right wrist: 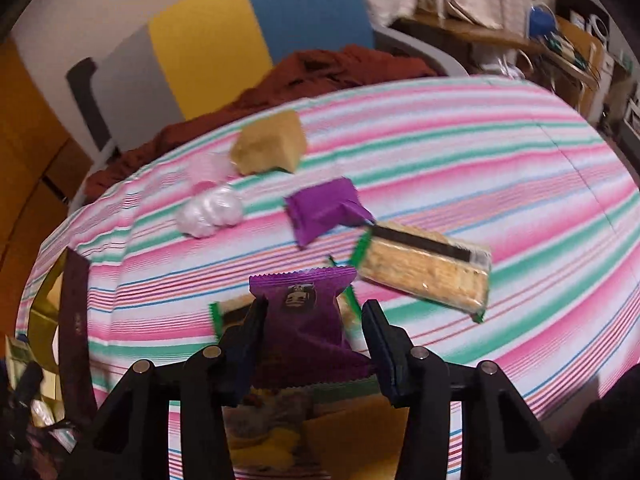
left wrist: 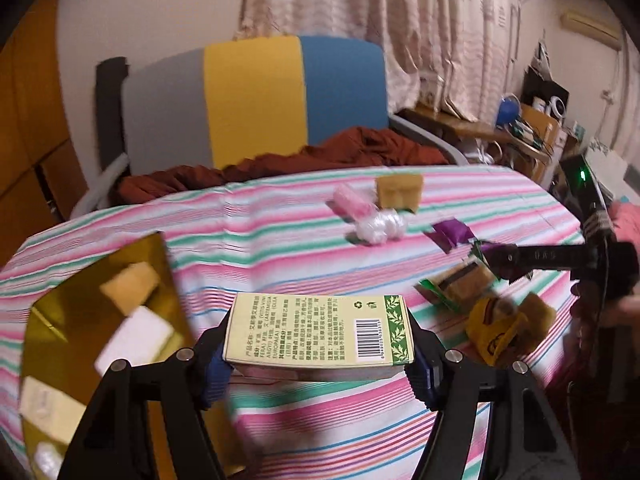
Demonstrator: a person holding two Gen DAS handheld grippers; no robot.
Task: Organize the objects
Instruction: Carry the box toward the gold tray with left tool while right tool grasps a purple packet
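Observation:
My left gripper (left wrist: pixel 318 364) is shut on a cream box with a green leaf band and a barcode (left wrist: pixel 320 328), its blue pads pressing both ends, above the striped tablecloth (left wrist: pixel 280 256). A gold tray (left wrist: pixel 100 320) at the left holds several small packs. My right gripper (right wrist: pixel 316 320) is shut on a purple snack packet (right wrist: pixel 304 312), lifted off the cloth; the left wrist view shows the right gripper (left wrist: pixel 500 258) reaching in from the right. On the table lie another purple packet (right wrist: pixel 324 212), a cracker pack (right wrist: pixel 428 272), a tan box (right wrist: pixel 268 148) and white wrapped pieces (right wrist: pixel 212 210).
A pink packet (left wrist: pixel 352 200) lies beside the tan box. A yellow packet (left wrist: pixel 496 332) sits near the table's right edge. Behind the table stand a grey, yellow and blue chair (left wrist: pixel 256 100) with rust-red cloth (left wrist: pixel 360 148), and cluttered shelves (left wrist: pixel 532 124) at the far right.

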